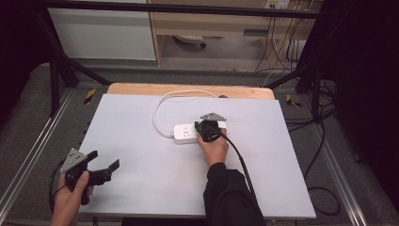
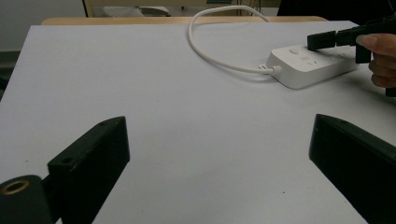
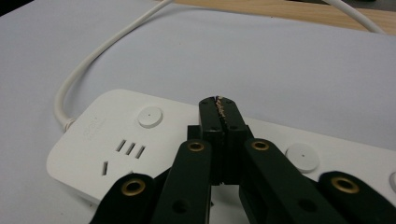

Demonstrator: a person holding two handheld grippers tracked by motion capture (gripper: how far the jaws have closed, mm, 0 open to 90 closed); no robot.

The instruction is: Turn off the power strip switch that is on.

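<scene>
The white power strip (image 1: 192, 133) lies mid-table on the grey mat (image 1: 141, 155), the left gripper (image 1: 104, 163) idle near the front-left edge with jaws wide and empty, the right gripper (image 3: 218, 108) closed empty above its sockets, seemingly poised to press a switch button (image 3: 150, 117).

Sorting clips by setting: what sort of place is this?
Probably a lab or office recording station: a table inside a black metal frame, loose cables on grey carpet, a desk behind.
</scene>
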